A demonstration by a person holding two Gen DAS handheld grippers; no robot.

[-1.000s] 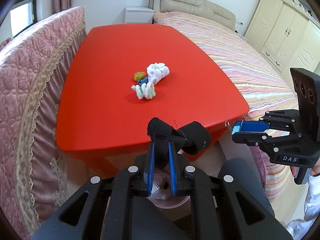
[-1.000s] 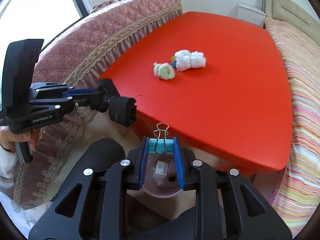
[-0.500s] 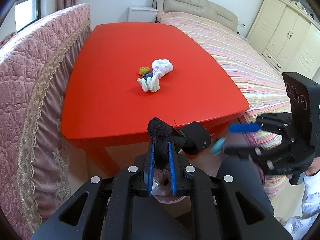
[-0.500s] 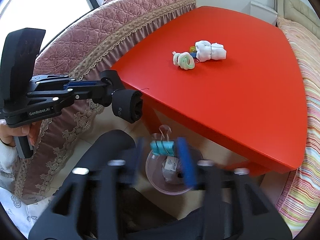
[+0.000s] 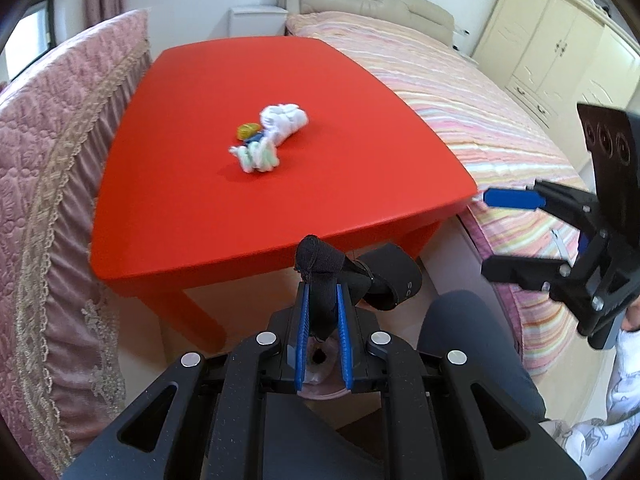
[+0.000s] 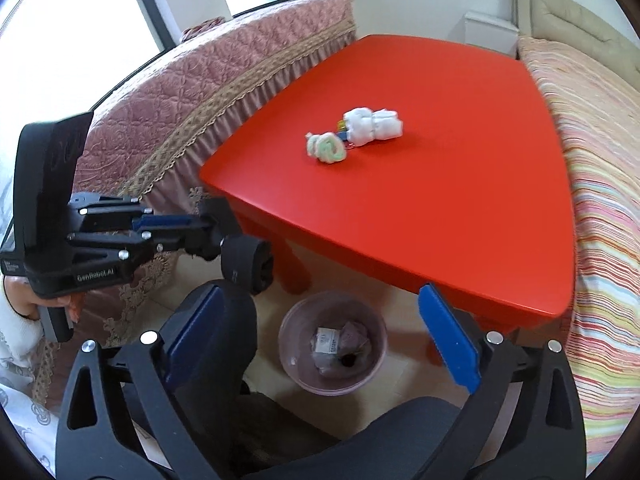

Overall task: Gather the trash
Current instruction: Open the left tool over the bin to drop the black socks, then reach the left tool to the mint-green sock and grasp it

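- Two tools are hanging over the floor at the near edge of the red table: your left tool is clamping a black strap, and your right tool is spreading its jaws with nothing between them.
- The strap is soft, matte fabric; its folded end is sticking up out of the blue pads, and its long axis is running away from you, ending in a thick rolled loop leaning right.
- A round, translucent pink bin is sitting on the floor directly under your right tool, holding a labelled packet and crumpled wrappers.
- On the table's smooth top, well apart from both tools, a white crumpled tissue bundle is lying with its long axis crosswise in the right wrist view, touching a pastel coiled roll.
- A small yellow piece is sitting just beside them.
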